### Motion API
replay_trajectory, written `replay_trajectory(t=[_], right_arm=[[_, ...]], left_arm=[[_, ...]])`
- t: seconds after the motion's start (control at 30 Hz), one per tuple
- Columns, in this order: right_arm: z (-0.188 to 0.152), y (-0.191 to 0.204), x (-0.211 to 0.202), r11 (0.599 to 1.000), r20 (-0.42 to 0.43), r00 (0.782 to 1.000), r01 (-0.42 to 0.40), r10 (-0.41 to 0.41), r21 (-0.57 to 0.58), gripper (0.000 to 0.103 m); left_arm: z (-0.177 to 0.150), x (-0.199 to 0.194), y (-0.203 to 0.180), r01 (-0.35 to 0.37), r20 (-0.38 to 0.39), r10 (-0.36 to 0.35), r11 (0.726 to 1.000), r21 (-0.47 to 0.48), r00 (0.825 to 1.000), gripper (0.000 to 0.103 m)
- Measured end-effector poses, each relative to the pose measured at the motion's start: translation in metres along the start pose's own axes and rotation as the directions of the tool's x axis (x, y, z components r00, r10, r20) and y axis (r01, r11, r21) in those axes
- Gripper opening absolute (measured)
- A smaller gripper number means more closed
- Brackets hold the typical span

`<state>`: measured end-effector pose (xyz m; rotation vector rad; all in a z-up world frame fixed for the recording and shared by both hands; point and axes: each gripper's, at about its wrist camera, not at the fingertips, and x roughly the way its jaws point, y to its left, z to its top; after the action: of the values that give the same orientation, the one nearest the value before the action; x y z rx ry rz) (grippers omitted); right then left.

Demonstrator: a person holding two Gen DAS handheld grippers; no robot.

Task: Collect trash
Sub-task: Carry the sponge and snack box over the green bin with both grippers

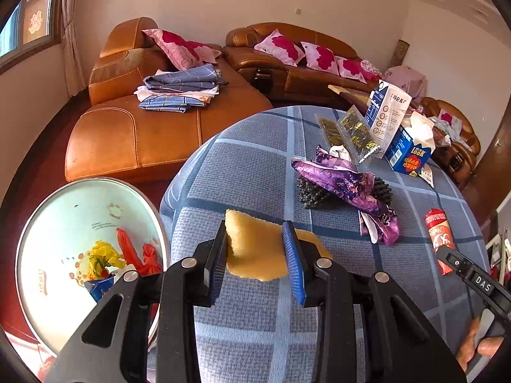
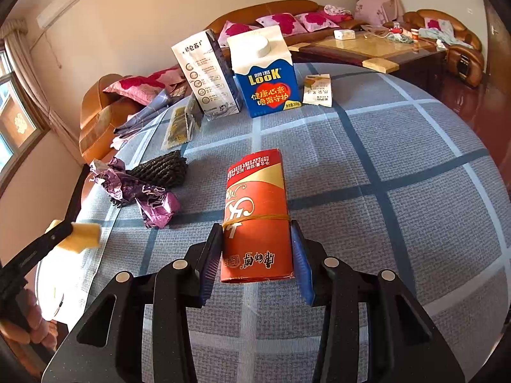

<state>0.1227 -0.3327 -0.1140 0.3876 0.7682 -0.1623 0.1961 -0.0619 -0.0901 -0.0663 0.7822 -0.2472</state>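
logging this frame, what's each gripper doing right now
left gripper: shut on the sponge.
right gripper: shut on the red pack.

I'm in a home living room: tan leather sofas (image 1: 166, 108) with floral pillows (image 1: 281, 48), folded bedding (image 1: 182, 87), a curtained window (image 1: 28, 22), a wall air conditioner (image 2: 62, 1) and a coffee table (image 2: 377, 49).

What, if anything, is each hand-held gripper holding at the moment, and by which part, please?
The left hand-held gripper grips the yellow sponge across its middle; the right hand-held gripper clamps the red packet by its near end.
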Motion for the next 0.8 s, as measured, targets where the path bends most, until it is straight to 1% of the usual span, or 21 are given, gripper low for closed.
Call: replay_trajectory(t=[0.1,0.2,0.3,0.47,0.67,0.8], right_arm=[[-0.001,0.002,-0.005,1.0,0.027,0.999,0.019,-0.019,-0.009,0.042],[-0.003,0.009,-0.019,0.998,0.088,0.995,0.049,-0.046,-0.034,0.042],[-0.01,0.02,-0.034,0.998,0.134,0.991,0.03,-0.023,-0.05,0.042],[-0.027,0.038,-0.039,0.997,0.108,0.994,-0.012,0.02,-0.074,0.042],[-0.04,0.067,-0.044,0.991,0.085,0.994,-0.055,0.065,-0.124,0.042],[-0.046,0.086,-0.049,0.984,0.08,0.993,-0.072,0.086,-0.164,0.042]], left_arm=[[-0.007,-0.009,0.001,0.02,0.001,-0.02,1.0,-0.007,1.0,0.033],[-0.013,-0.02,-0.003,0.035,0.014,-0.035,0.999,0.015,0.999,0.033],[-0.016,-0.032,-0.005,0.032,0.043,-0.034,0.999,0.037,0.999,0.033],[-0.019,-0.048,0.003,0.03,0.054,-0.031,0.999,0.029,0.998,0.033],[-0.023,-0.063,0.018,-0.057,0.082,0.053,0.997,0.048,0.995,0.034],[-0.026,-0.075,0.034,-0.078,0.098,0.073,0.996,0.038,0.992,0.034]])
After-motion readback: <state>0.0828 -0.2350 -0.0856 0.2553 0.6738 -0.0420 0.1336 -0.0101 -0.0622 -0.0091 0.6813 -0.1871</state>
